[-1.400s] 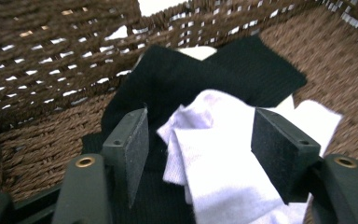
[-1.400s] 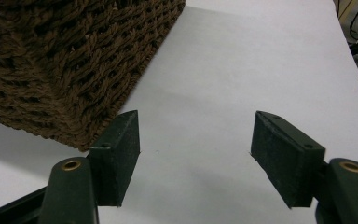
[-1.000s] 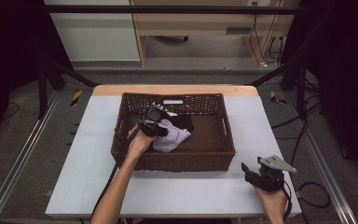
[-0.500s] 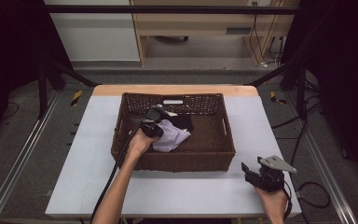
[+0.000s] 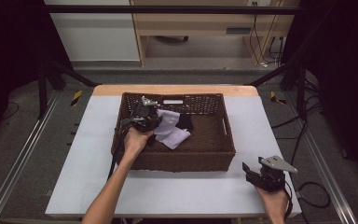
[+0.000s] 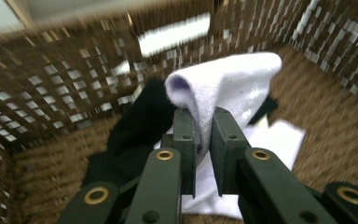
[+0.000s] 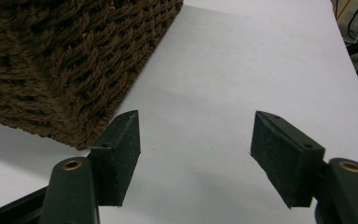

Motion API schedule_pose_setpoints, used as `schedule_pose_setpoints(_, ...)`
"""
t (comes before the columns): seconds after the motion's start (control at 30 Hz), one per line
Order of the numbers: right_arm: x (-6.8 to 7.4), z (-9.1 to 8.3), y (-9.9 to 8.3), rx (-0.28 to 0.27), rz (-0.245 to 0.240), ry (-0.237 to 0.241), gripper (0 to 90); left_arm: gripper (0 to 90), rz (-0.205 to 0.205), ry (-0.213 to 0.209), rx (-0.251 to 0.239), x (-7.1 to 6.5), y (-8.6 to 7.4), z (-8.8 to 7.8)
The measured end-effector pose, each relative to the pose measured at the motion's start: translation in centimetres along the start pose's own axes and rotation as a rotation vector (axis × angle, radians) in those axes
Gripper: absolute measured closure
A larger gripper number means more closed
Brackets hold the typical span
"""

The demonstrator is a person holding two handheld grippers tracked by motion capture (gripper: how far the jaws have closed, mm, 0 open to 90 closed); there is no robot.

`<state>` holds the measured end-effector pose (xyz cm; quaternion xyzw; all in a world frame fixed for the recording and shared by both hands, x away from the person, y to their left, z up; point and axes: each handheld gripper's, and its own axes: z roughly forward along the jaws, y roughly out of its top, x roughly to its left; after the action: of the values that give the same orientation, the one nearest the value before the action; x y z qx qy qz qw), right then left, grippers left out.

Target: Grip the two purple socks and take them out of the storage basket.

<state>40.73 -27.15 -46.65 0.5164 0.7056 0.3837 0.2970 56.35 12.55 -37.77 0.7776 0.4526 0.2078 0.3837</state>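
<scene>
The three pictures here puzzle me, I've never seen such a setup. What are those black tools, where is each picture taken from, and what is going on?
There is no robot here: a person holds a hand tool with two black jaws in each hand. The high view looks down from above the person's side of a white table. The other two pictures come from small cameras riding on the tools, looking along their jaws.

On the table stands a brown wicker basket with pale lilac cloth and a black garment inside. The left gripper, reaching into the basket, is shut on a fold of the lilac cloth. The right gripper is open and holds nothing; it is low over the bare table near the basket's corner.
</scene>
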Motion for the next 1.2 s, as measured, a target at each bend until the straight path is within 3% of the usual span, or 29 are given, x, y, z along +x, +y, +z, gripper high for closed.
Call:
schedule_pose_setpoints(0.23,0.0,0.0,0.0,-0.001,0.004,0.0,33.1,80.7,-0.019,-0.016,-0.173,0.3,0.7,-3.4)
schedule_pose_setpoints(0.3,0.0,0.0,0.0,-0.001,0.004,0.0,33.1,80.7,-0.016,-0.017,-0.183,0.3,0.7,-3.7)
schedule_pose_setpoints(0.4,0.0,-0.1,0.0,-0.002,0.007,-0.002,33.3,80.6,-0.013,-0.013,-0.257,0.1,0.7,-5.7)
schedule_pose_setpoints(0.5,-0.2,-0.1,0.0,-0.007,-0.003,-0.006,34.0,80.6,-0.003,-0.008,-0.29,-0.1,0.6,-6.7)
schedule_pose_setpoints(0.53,-0.2,-0.1,0.0,-0.007,0.001,-0.005,34.2,80.6,-0.005,-0.026,-0.318,-0.3,0.5,-7.8)
schedule_pose_setpoints(0.83,-0.2,-0.3,0.0,-0.006,0.008,-0.005,35.2,80.6,-0.003,-0.098,-0.381,-0.9,-0.6,-11.6)
schedule_pose_setpoints(0.93,-0.2,-0.3,0.0,-0.005,0.007,-0.006,35.4,80.6,0.007,-0.126,-0.409,-1.1,-1.6,-13.4)
schedule_pose_setpoints(1.2,-0.2,-0.3,-0.1,-0.008,0.008,-0.01,35.5,80.5,0.029,-0.179,-0.439,-1.7,-3.7,-16.1)
